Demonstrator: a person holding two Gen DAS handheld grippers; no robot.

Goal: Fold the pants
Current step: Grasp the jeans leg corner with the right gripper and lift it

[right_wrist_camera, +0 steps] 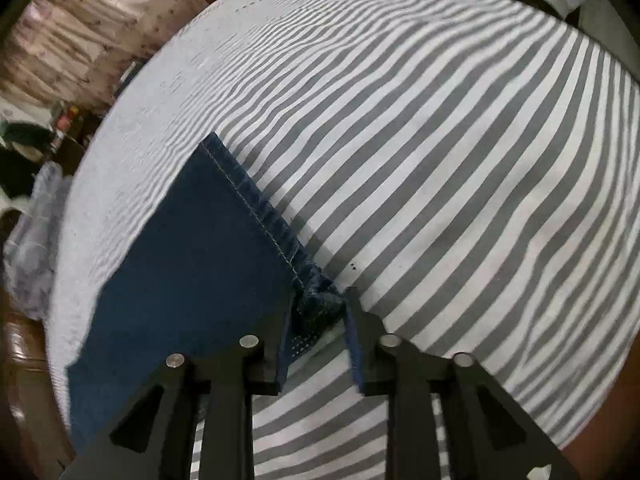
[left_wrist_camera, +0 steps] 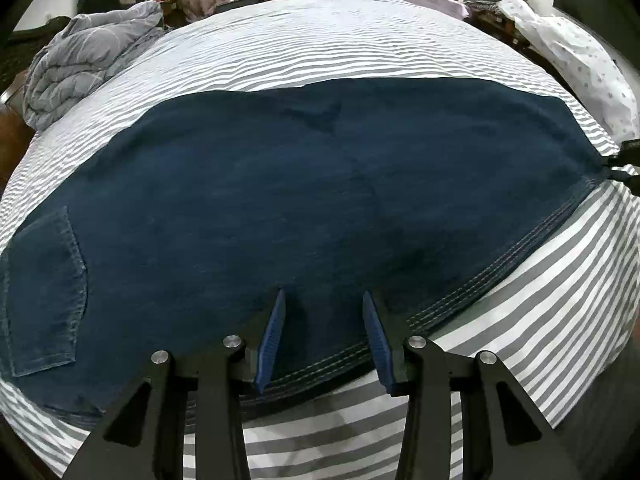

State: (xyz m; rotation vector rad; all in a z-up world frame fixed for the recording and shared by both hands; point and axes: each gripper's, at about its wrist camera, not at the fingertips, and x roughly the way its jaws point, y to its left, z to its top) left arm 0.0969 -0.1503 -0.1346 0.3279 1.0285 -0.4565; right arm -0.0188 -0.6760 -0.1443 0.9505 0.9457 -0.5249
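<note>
Denim pants [left_wrist_camera: 320, 184] dark blue, flat on striped sheet [left_wrist_camera: 320, 48]

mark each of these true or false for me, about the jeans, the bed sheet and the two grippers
1. The pants are dark blue denim. True.
2. The sheet under them is plain white. False: it is striped grey and white.
3. The left gripper is open, its fingers over the stitched long edge of the pants. True.
4. A back pocket shows at the left of the left wrist view. True.
5. The right gripper is at the waistband. False: it is at a corner of the leg hem, bunched fabric between its open fingers.
6. The pants hang off the bed. False: they lie flat on the sheet.
</note>
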